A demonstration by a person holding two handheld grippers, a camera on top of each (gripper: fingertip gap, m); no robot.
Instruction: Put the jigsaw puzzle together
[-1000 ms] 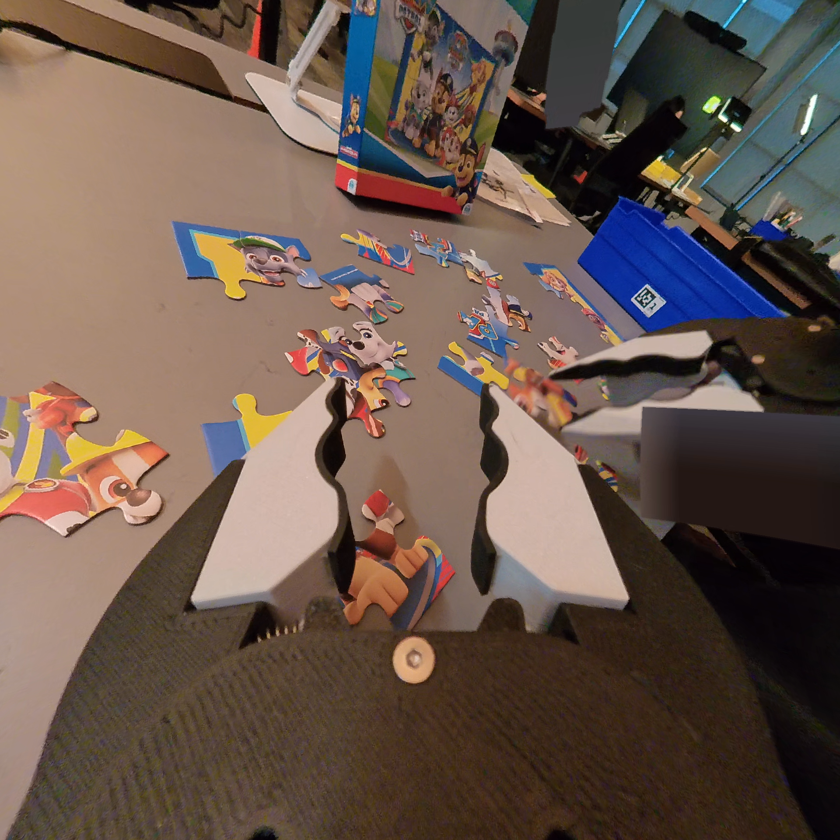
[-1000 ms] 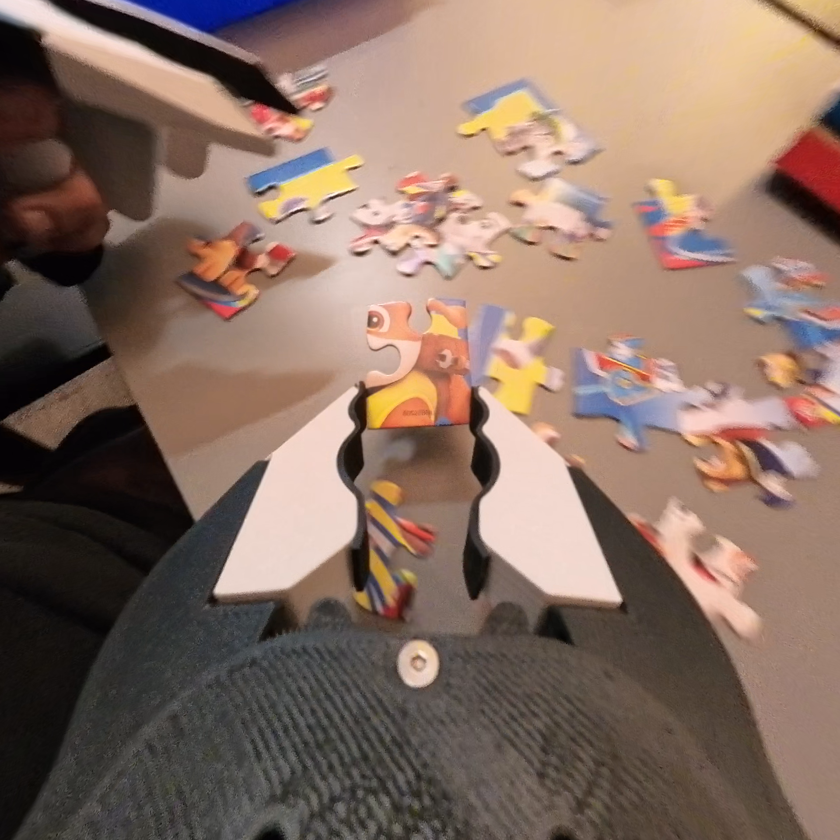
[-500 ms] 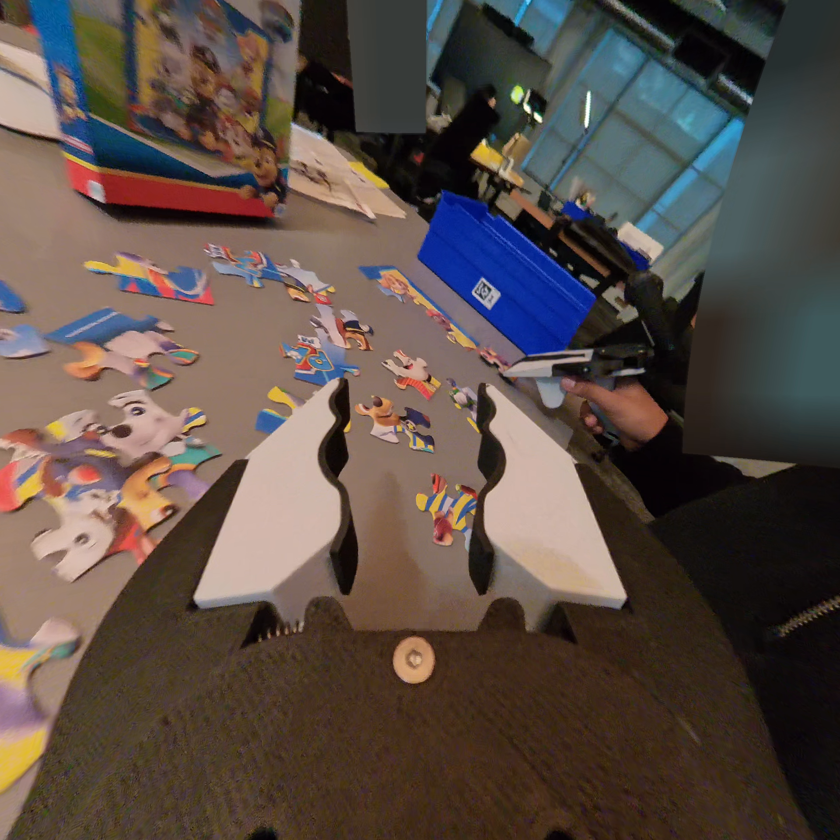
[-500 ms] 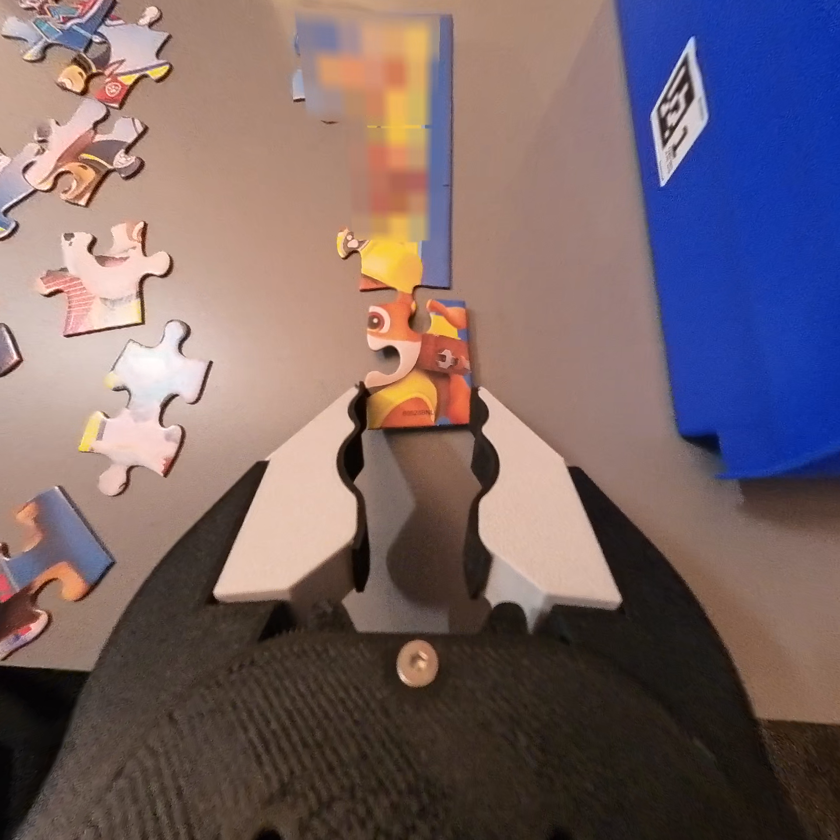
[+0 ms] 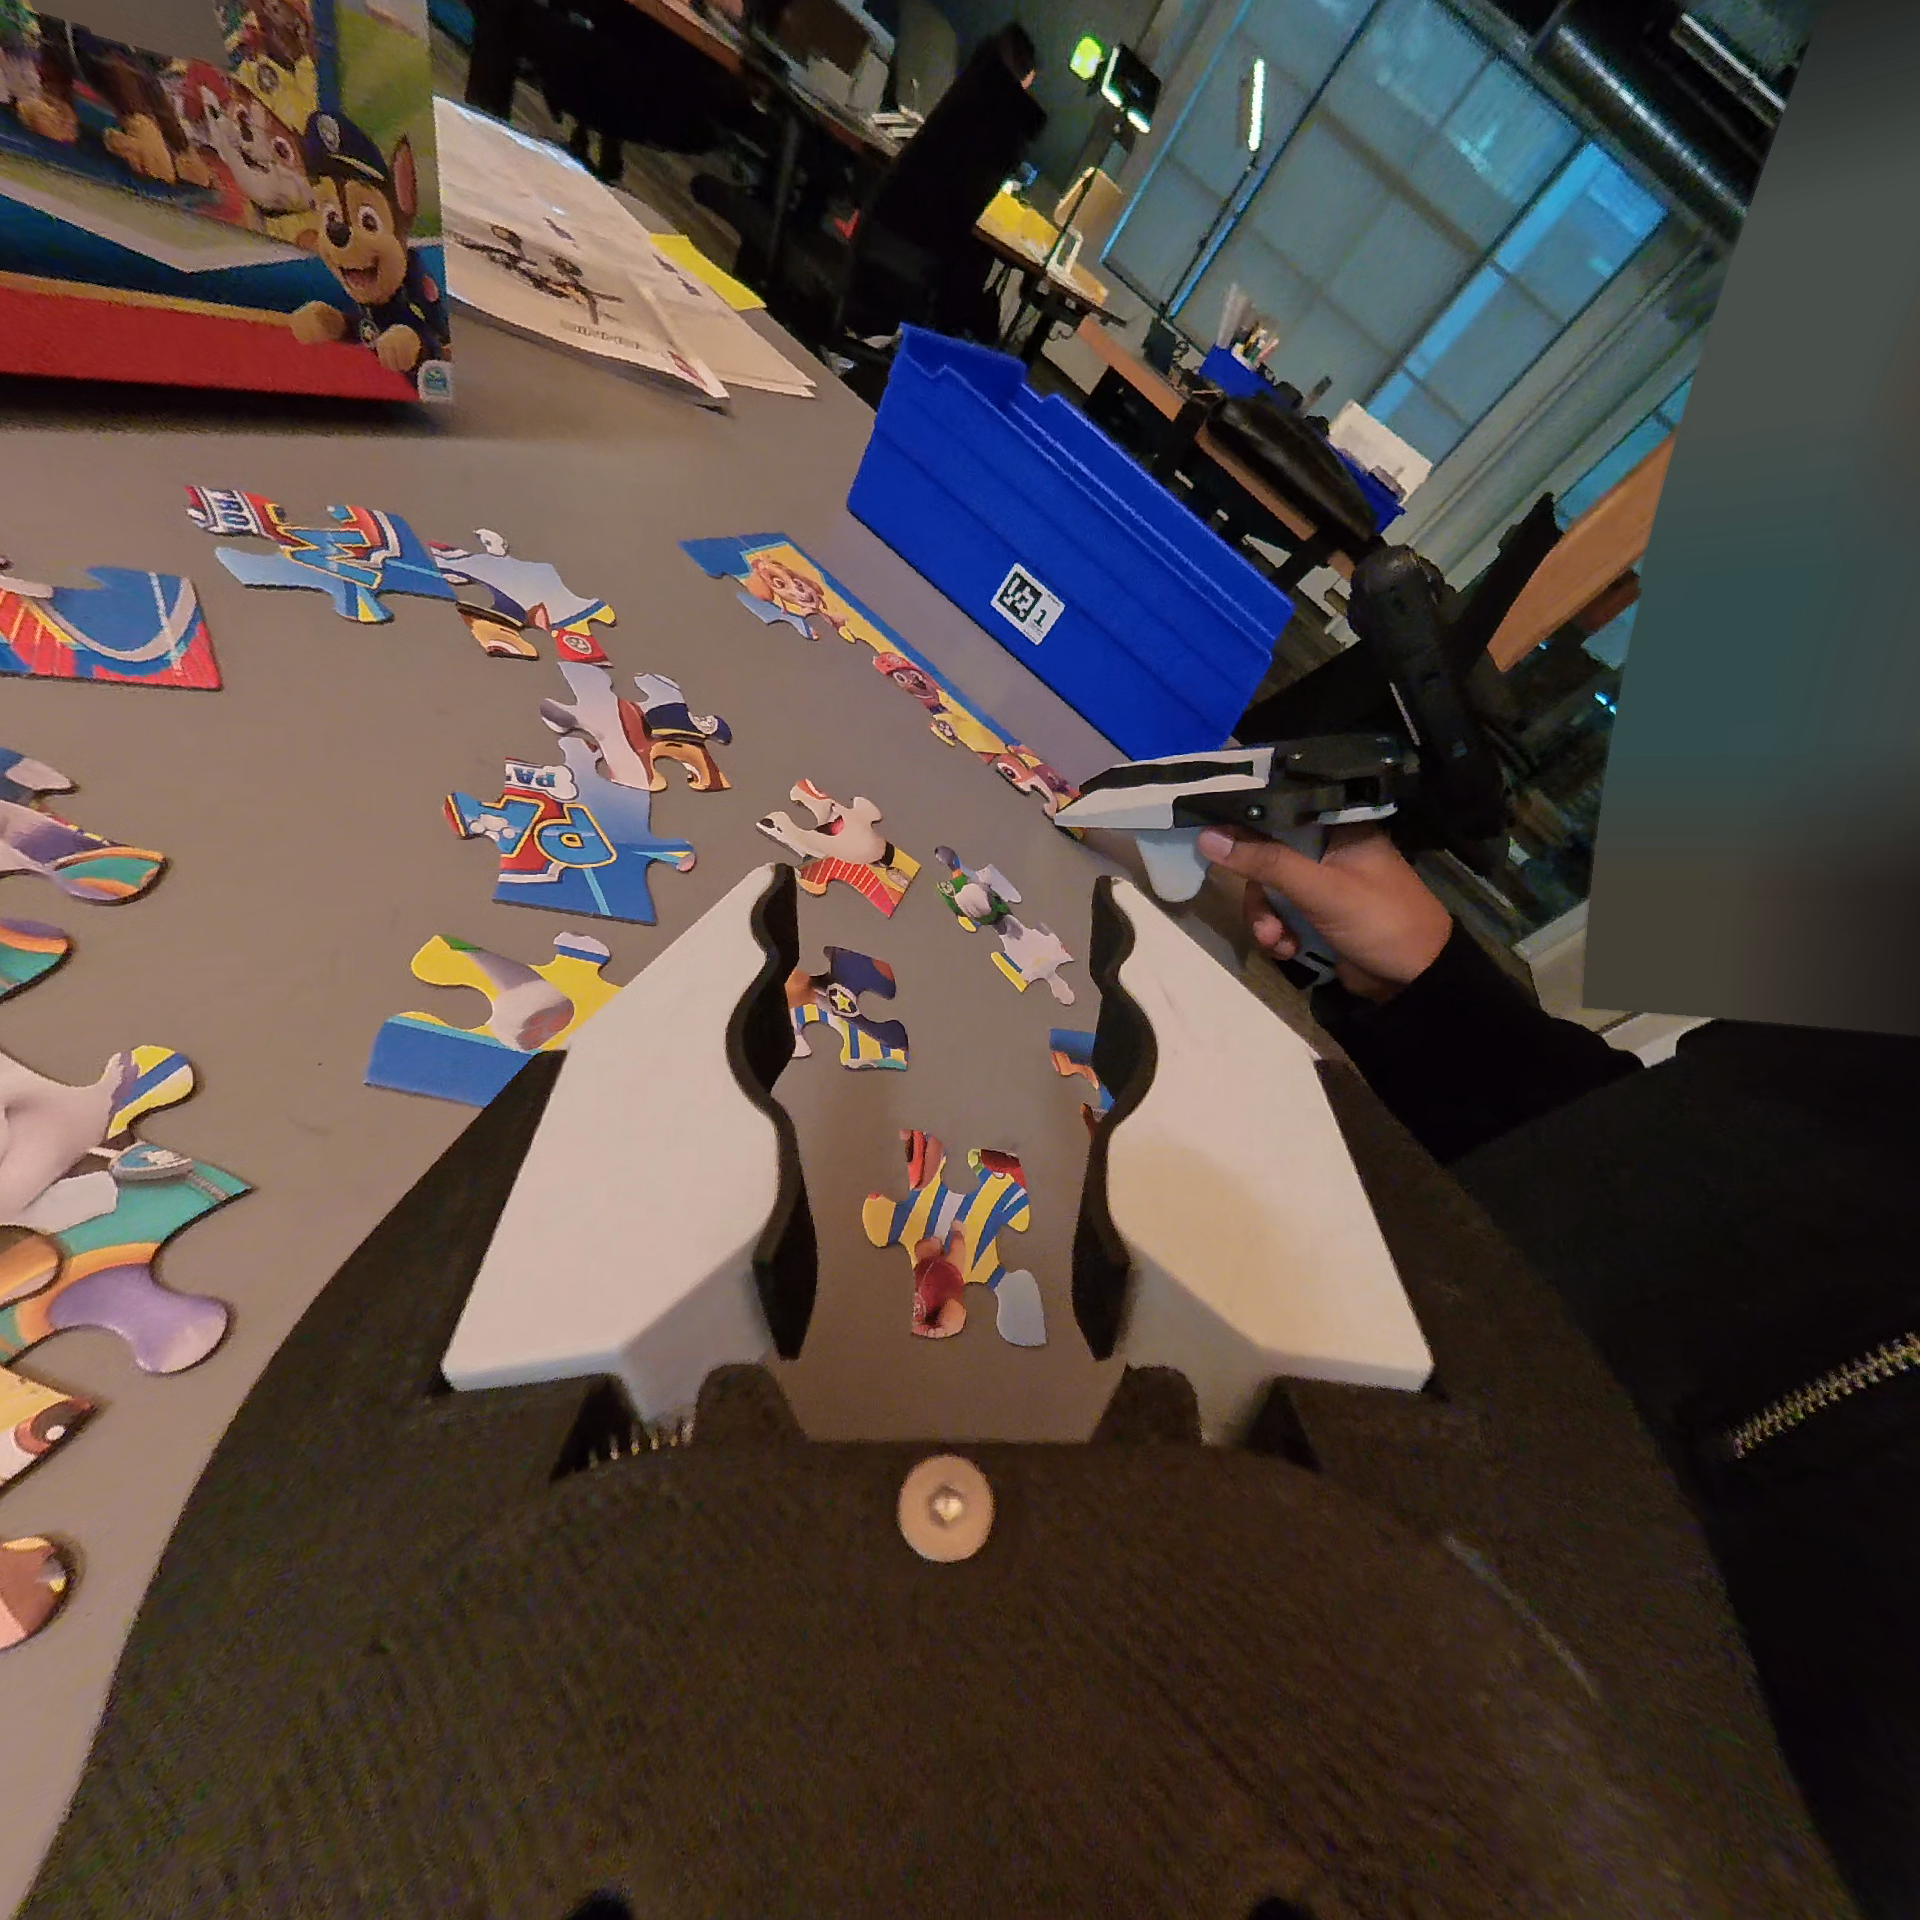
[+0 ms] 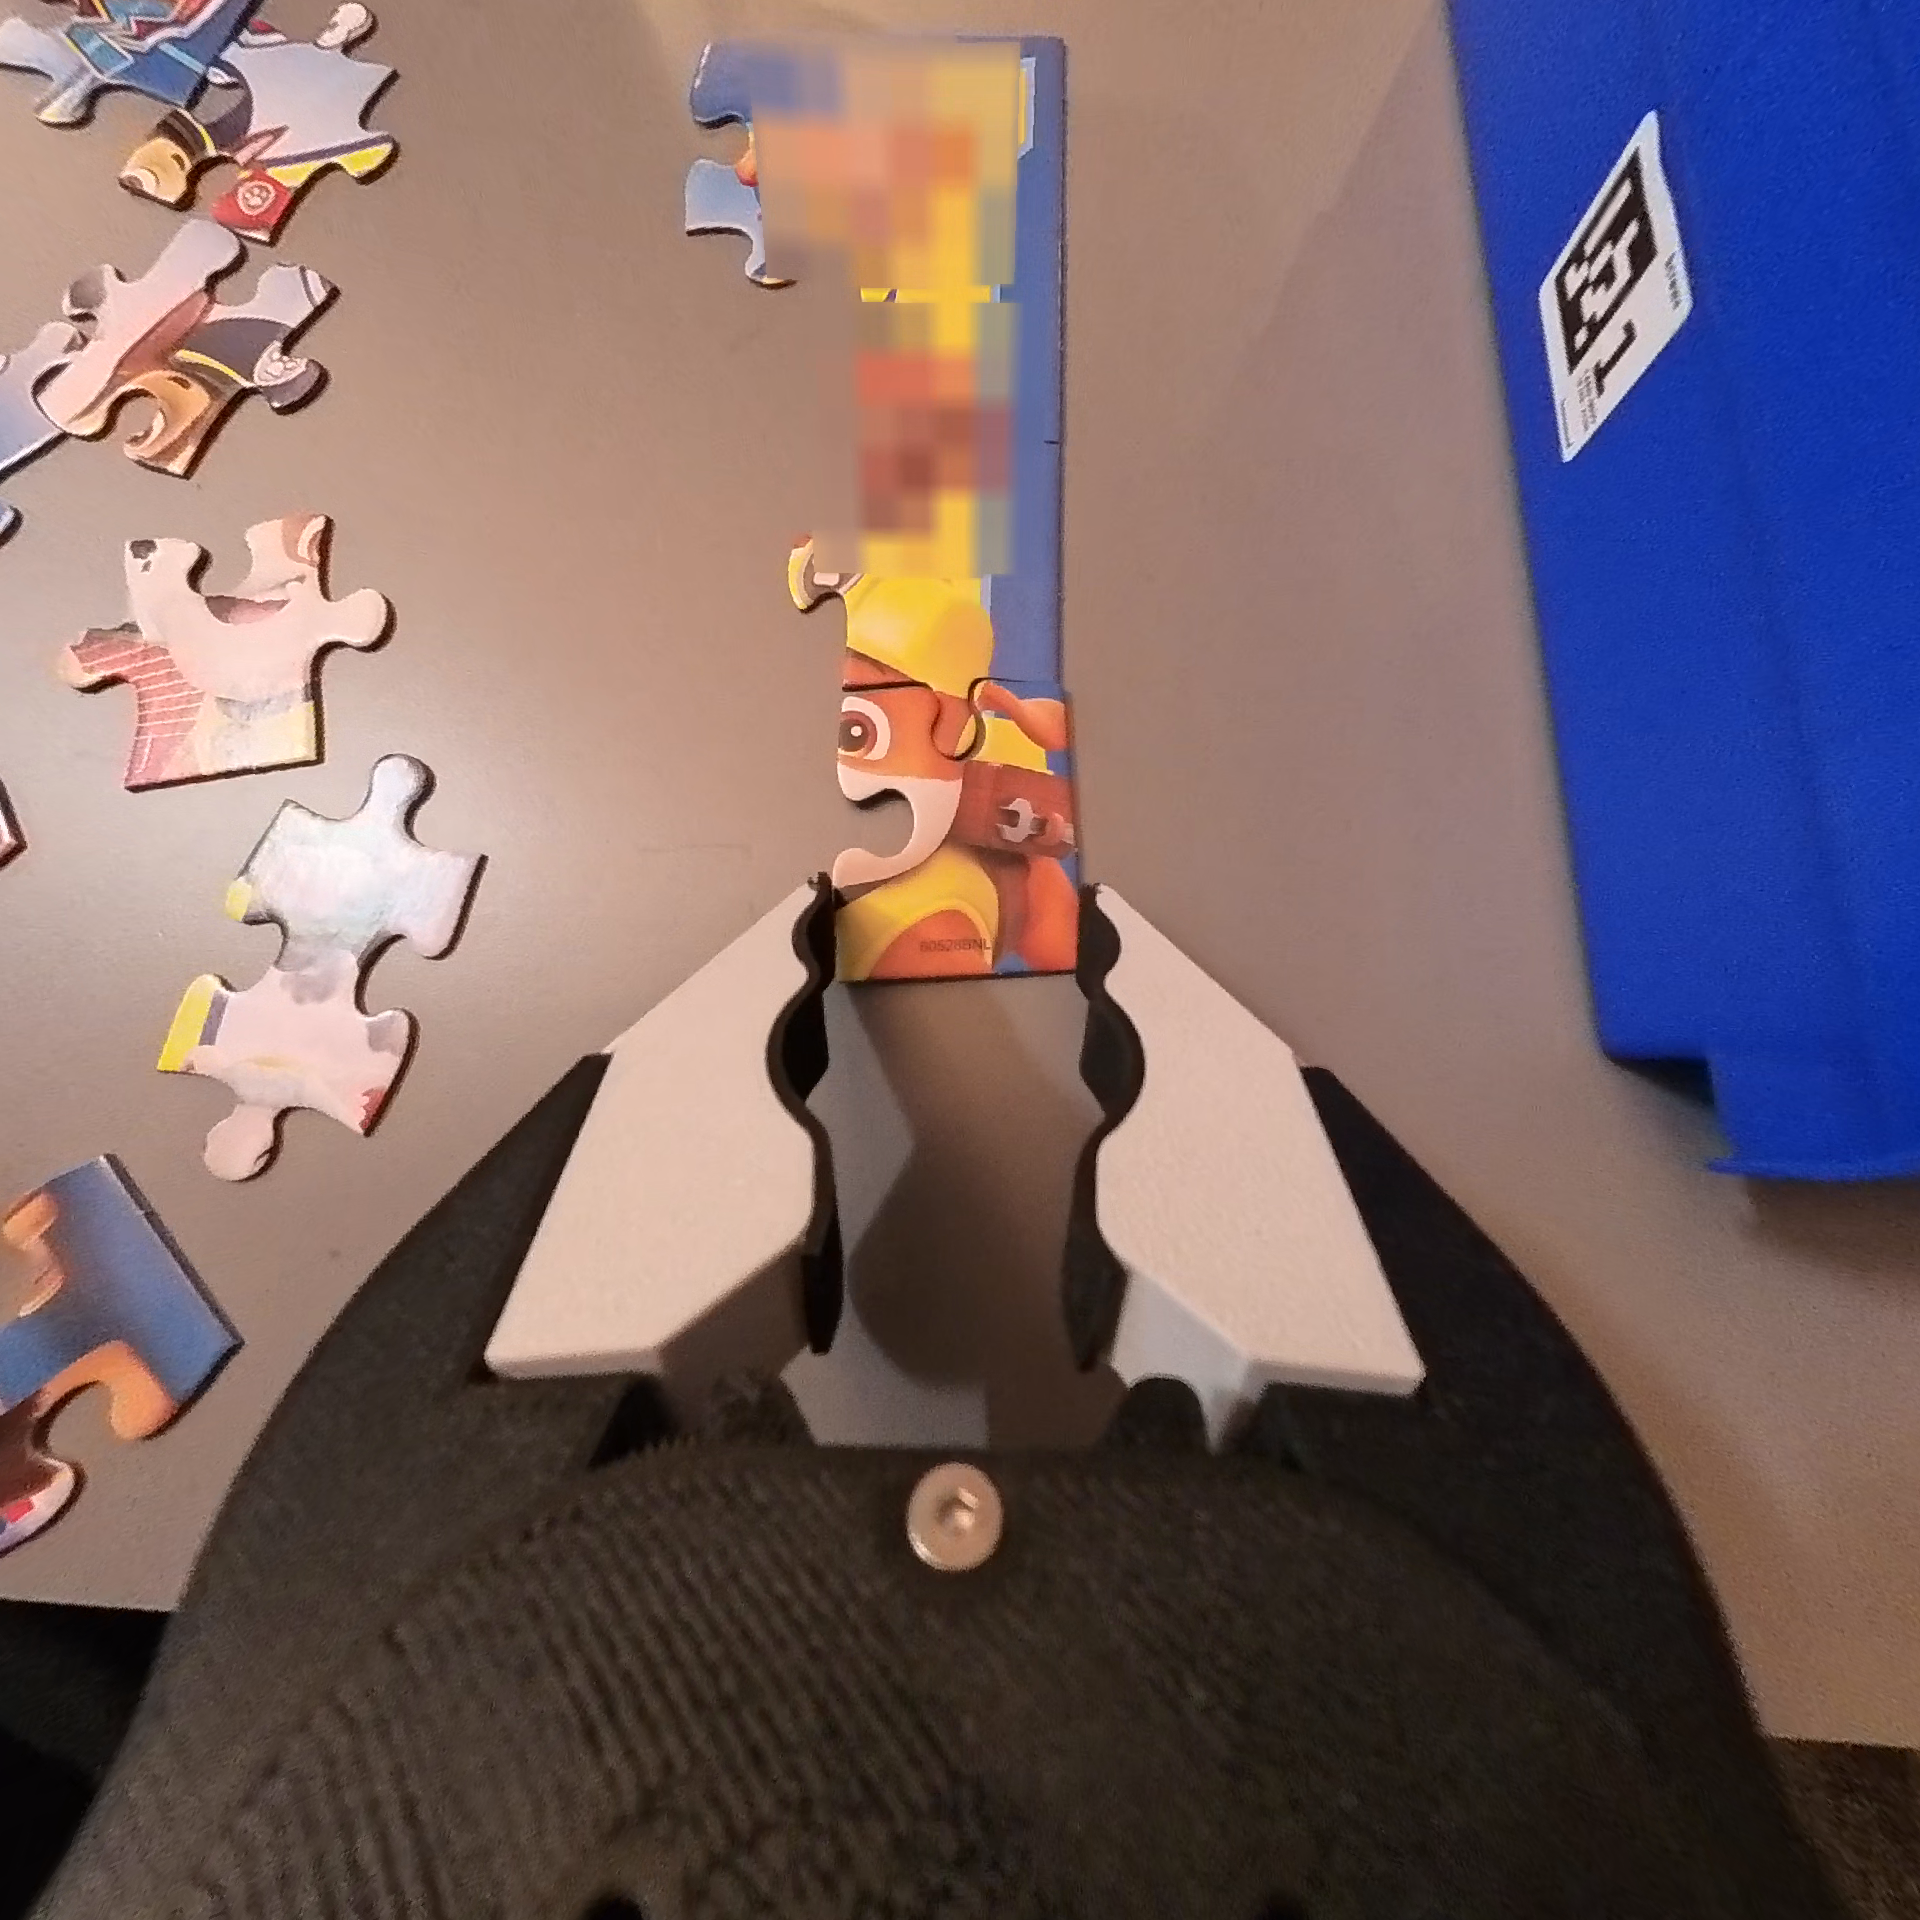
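My right gripper [image 6: 956,904] is shut on an orange and yellow puzzle piece [image 6: 956,821], gripped by its two side edges. The piece lies flat on the grey table [image 6: 582,436], and its top edge is joined to the near end of a strip of joined edge pieces [image 6: 1034,364]. In the left wrist view, that gripper [image 5: 1086,816], held by a hand, is at the strip's end [image 5: 997,748]. My left gripper [image 5: 940,894] is open and empty above loose pieces. A striped piece [image 5: 951,1226] and a blue star piece [image 5: 847,1003] lie below its fingers.
A blue bin [image 6: 1714,623] stands right of the strip and also shows in the left wrist view [image 5: 1039,561]. Several loose pieces lie to the left [image 6: 312,935]. The puzzle box [image 5: 208,208] and papers [image 5: 582,270] are at the back. Across from one pair of fingers to the other is roughly 30 centimetres.
My right gripper carried the orange piece across the table to the strip beside the bin and joined it to the strip's end. My left gripper swung to the right, still open and empty.
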